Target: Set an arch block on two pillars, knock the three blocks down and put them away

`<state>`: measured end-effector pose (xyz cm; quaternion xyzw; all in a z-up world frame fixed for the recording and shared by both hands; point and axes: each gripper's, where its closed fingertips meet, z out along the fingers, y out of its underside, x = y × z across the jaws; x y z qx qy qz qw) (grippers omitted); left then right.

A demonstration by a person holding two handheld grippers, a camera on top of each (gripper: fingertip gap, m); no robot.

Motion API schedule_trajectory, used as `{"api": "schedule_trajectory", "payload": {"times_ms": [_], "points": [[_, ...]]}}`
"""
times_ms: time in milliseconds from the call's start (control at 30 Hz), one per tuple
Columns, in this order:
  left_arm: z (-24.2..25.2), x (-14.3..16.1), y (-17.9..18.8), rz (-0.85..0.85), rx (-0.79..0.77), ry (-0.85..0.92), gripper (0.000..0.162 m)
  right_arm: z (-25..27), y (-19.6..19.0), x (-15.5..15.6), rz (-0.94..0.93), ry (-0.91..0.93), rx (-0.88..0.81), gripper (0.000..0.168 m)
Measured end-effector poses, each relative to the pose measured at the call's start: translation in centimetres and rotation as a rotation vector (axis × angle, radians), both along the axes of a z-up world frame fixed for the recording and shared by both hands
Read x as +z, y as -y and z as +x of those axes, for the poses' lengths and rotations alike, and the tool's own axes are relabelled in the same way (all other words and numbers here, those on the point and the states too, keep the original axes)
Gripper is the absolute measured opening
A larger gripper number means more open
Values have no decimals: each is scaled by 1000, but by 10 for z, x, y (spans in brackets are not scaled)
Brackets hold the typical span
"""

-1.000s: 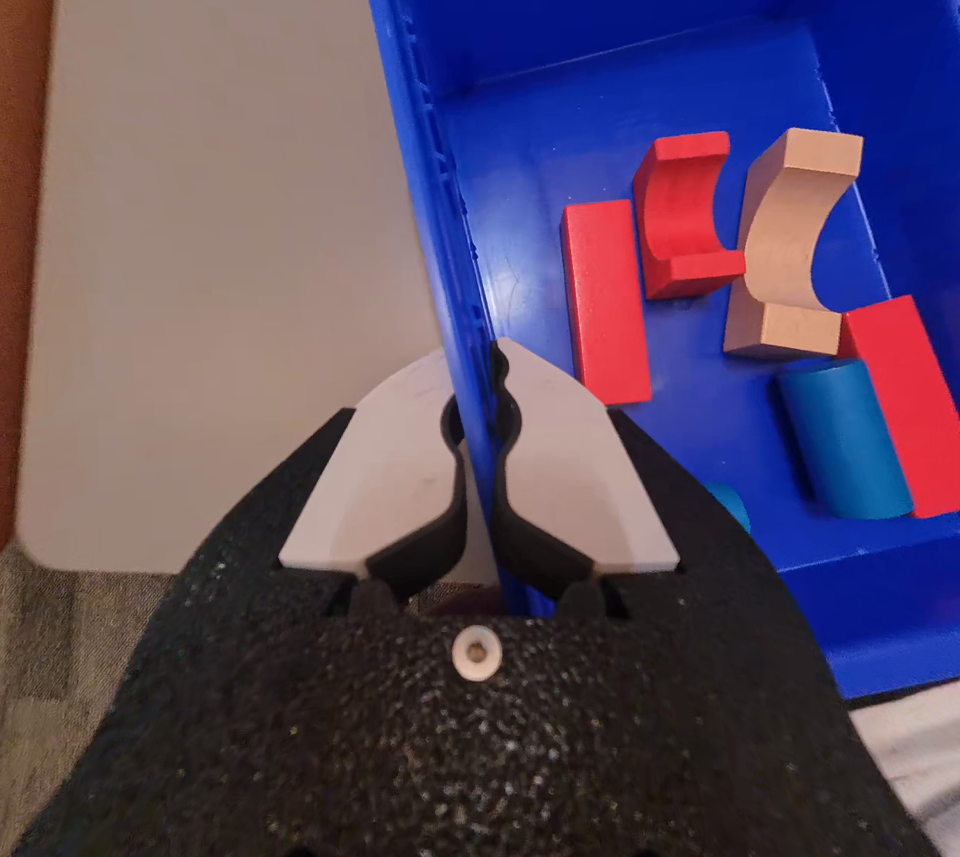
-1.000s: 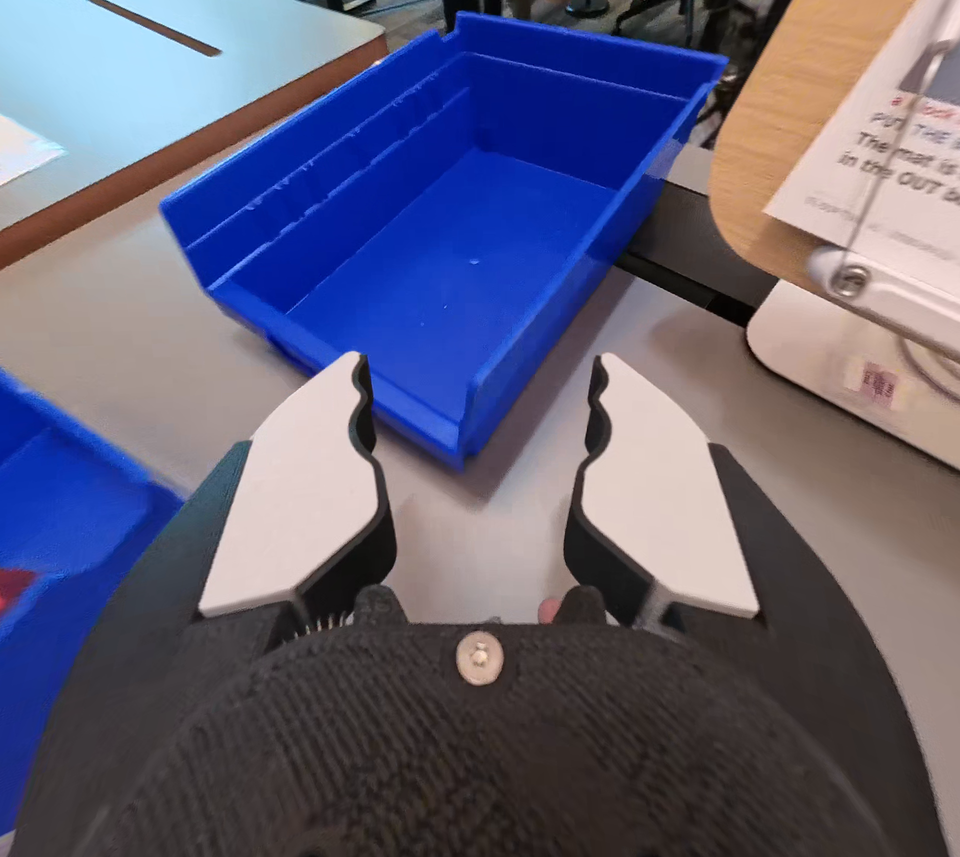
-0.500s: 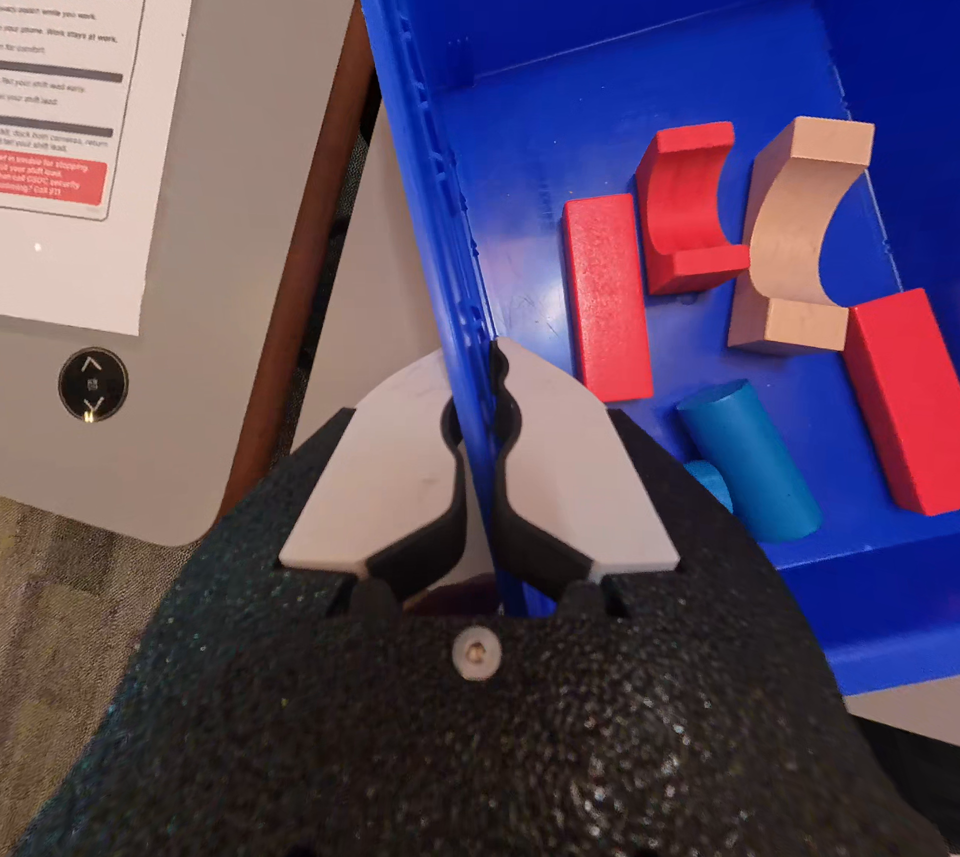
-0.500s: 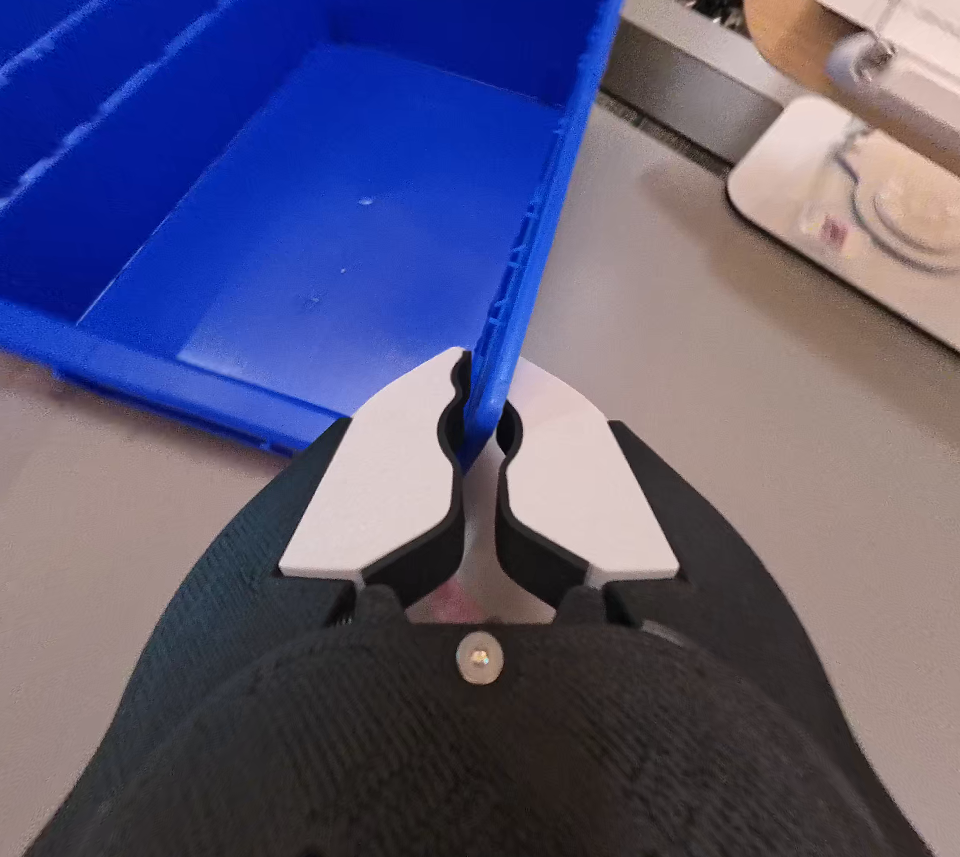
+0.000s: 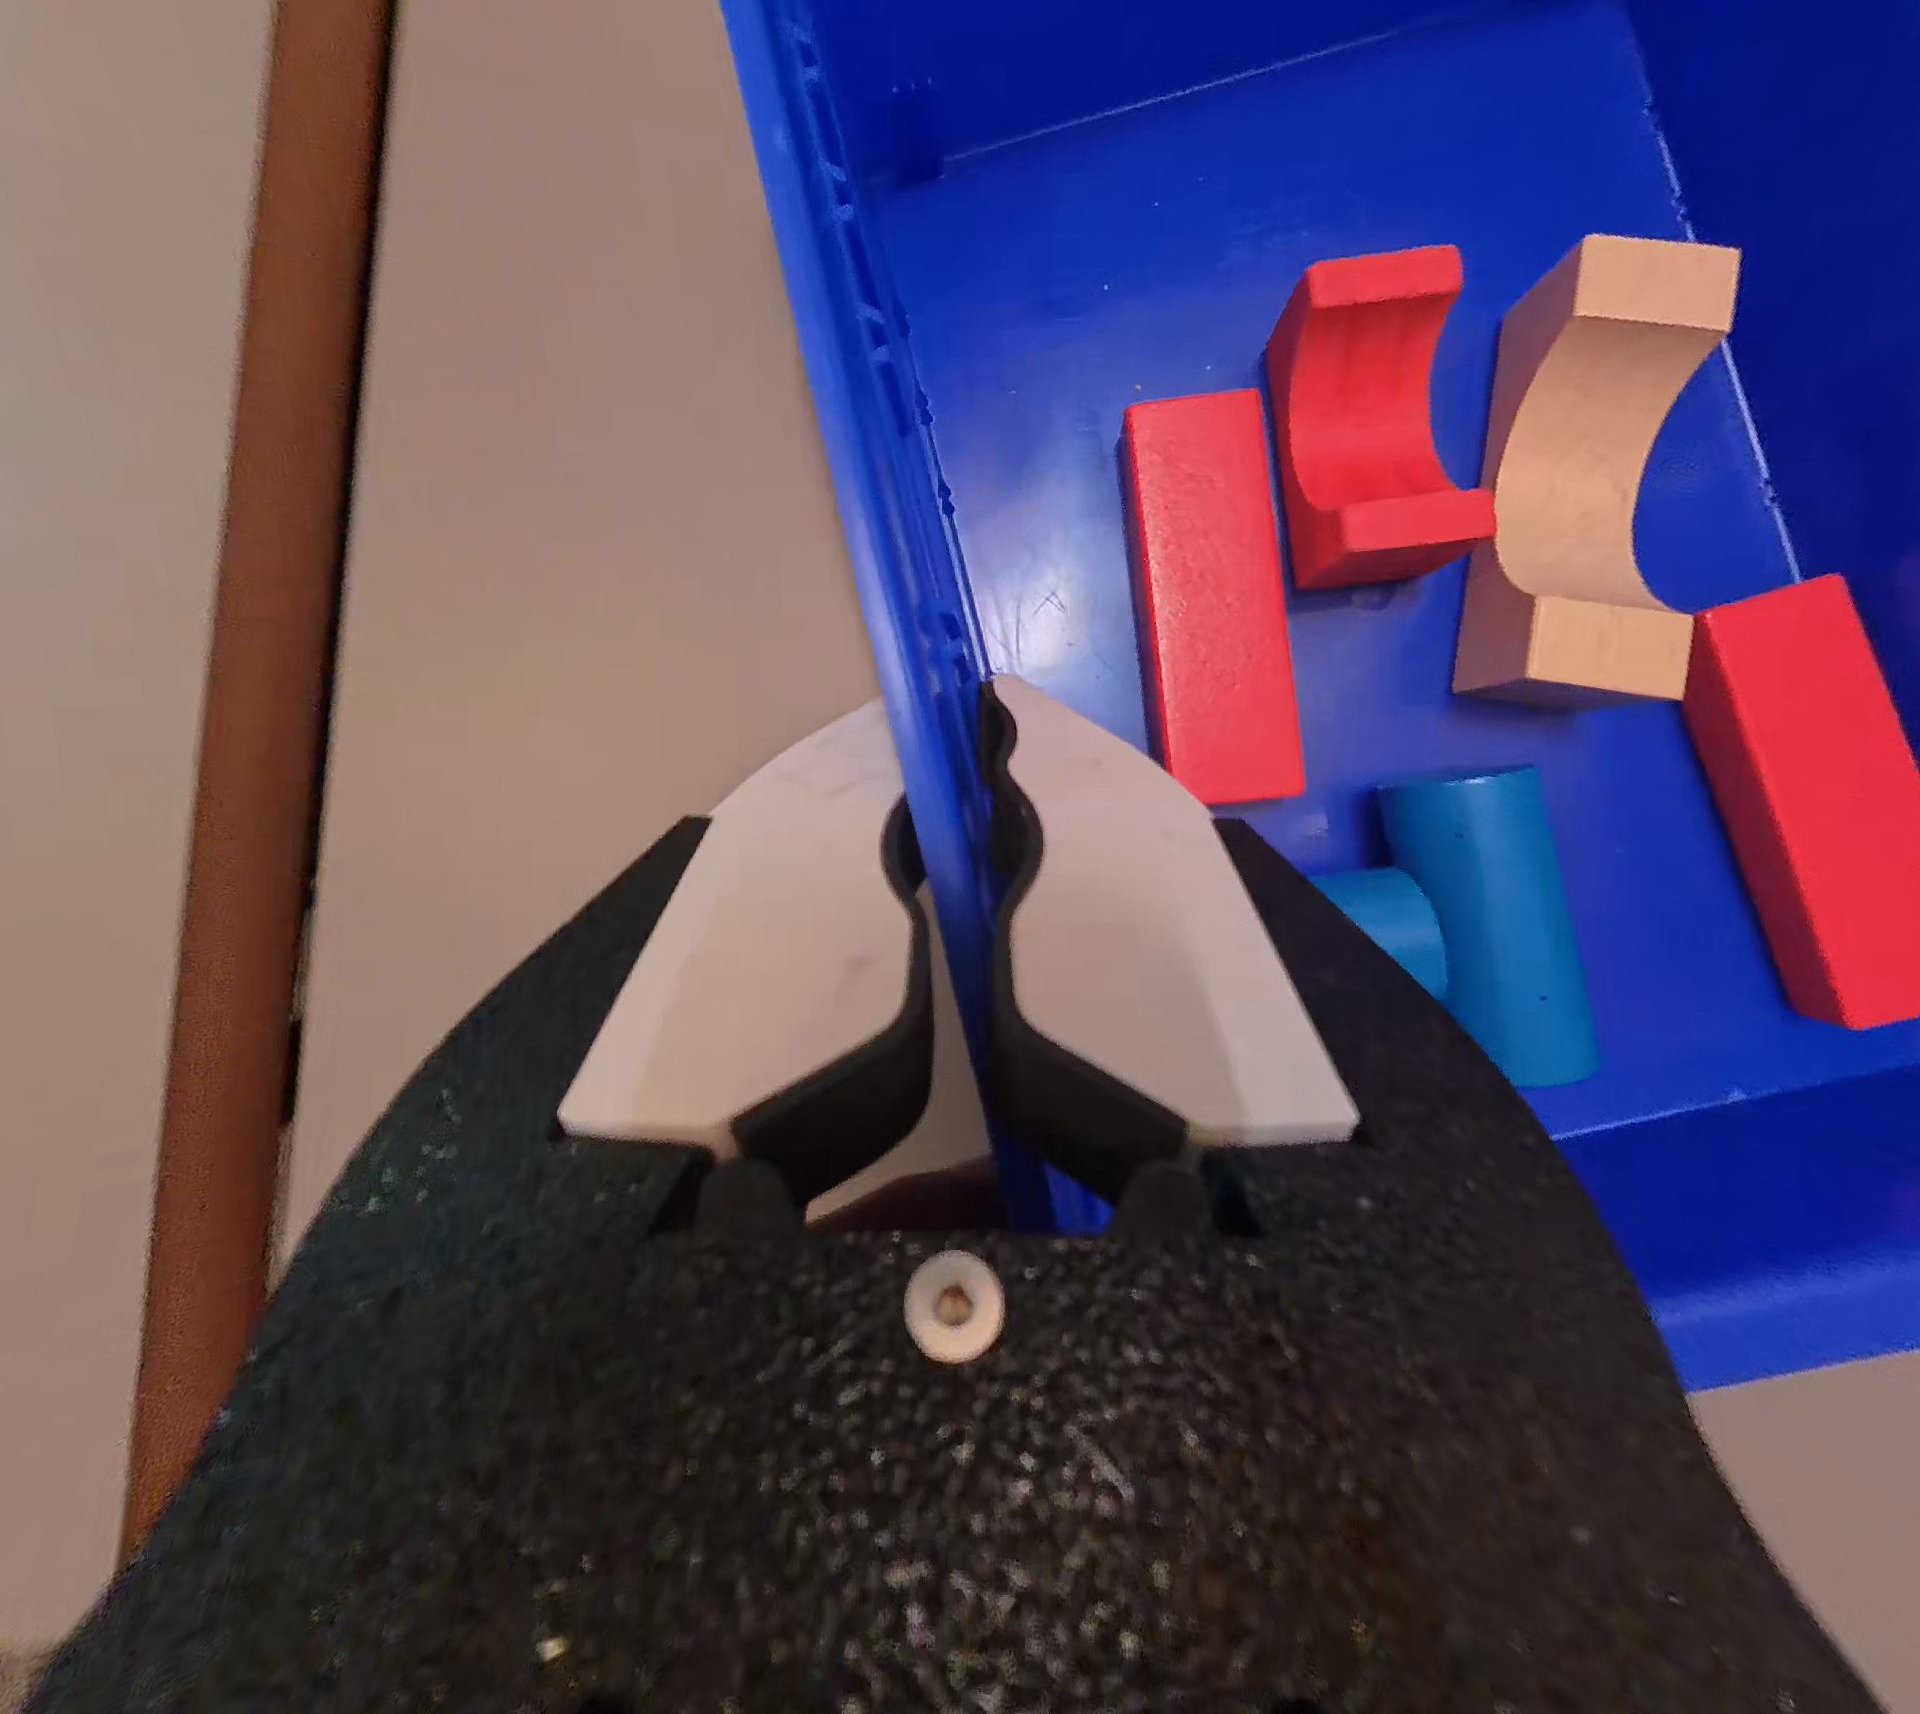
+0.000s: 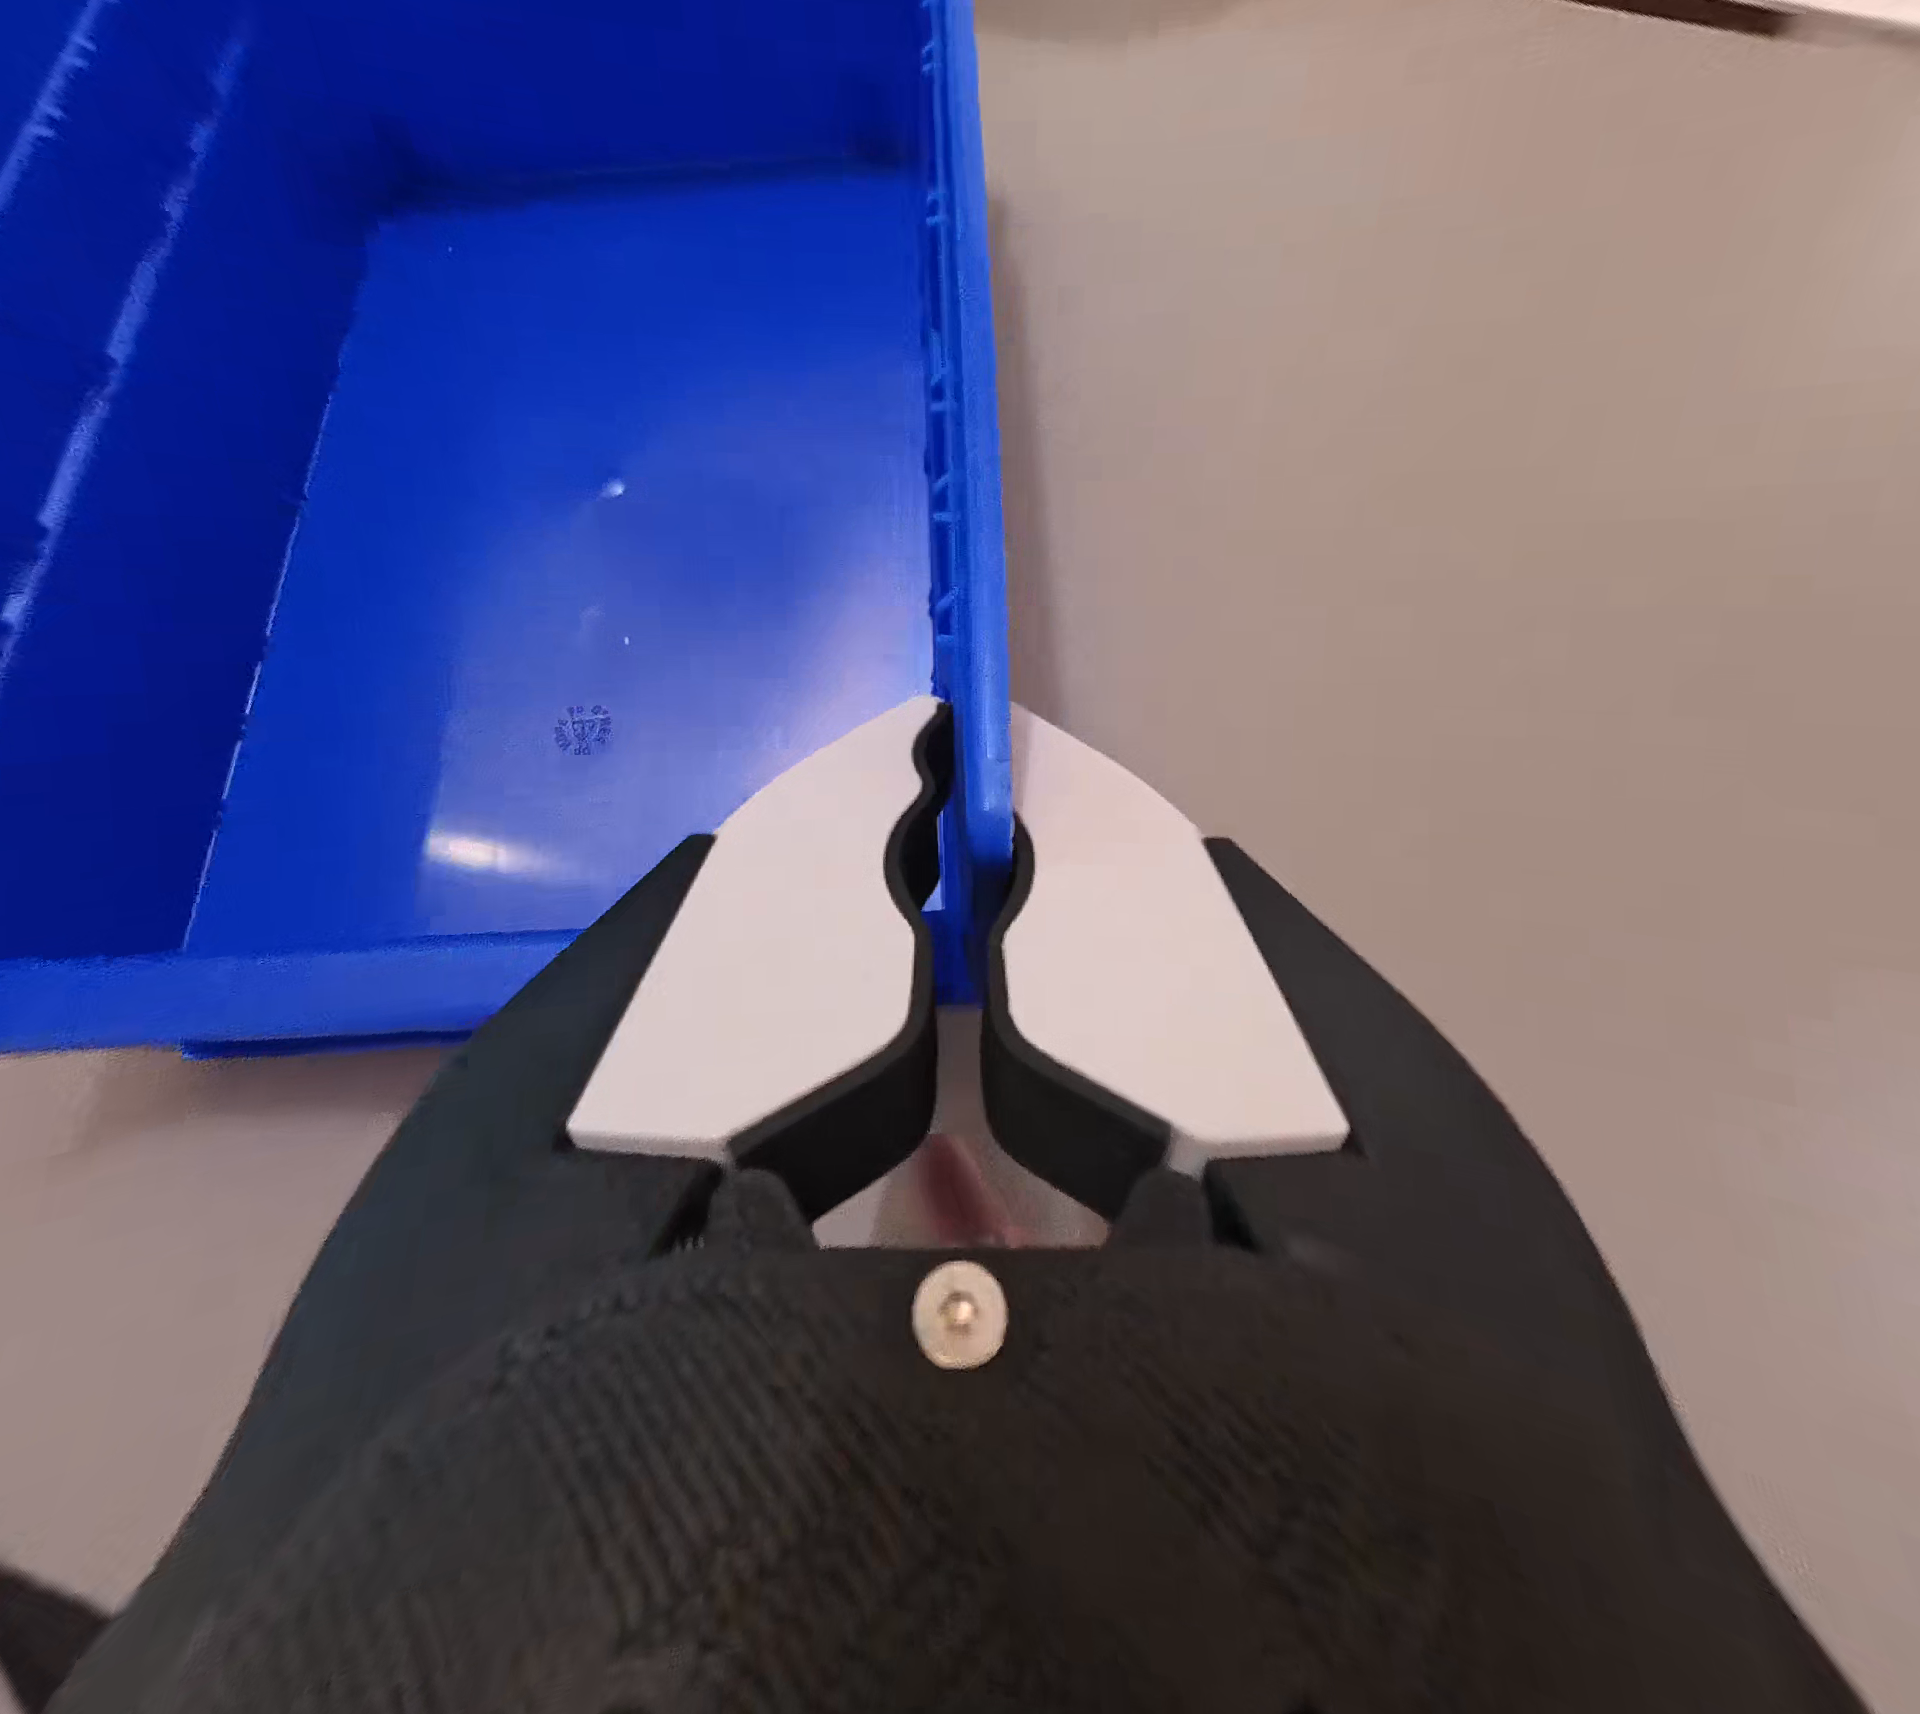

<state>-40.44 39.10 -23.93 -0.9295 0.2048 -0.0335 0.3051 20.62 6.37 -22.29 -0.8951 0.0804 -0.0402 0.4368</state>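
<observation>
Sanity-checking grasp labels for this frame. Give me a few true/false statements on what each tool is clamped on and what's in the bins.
1. The left tool is shut on the side wall of the blue bin with blocks. True.
2. That bin holds only red blocks. False: besides two flat red blocks and a red arch block, it holds a tan arch block and teal cylinders.
3. The right tool is shut on the wall of the empty blue bin. True.
4. The right tool's bin has a block on its floor. False: its floor shows bare.
5. The right tool is open above the grey table. False: its fingers pinch the bin wall.
</observation>
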Motion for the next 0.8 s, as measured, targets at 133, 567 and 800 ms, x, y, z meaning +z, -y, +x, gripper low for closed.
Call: {"api": "schedule_trajectory", "payload": {"times_ms": [133, 567, 800], "points": [[59, -1, -25, -1, -82, 7, 4, 89, 40, 5, 11, 43, -254, 3], [167, -2, -87, 5, -170, 25, 4, 278, 9, -11, 8, -55, -394, 3], [172, -2, -103, -2, -203, 32, 5, 286, 1, -11, -4, -43, -359, 3]]}}
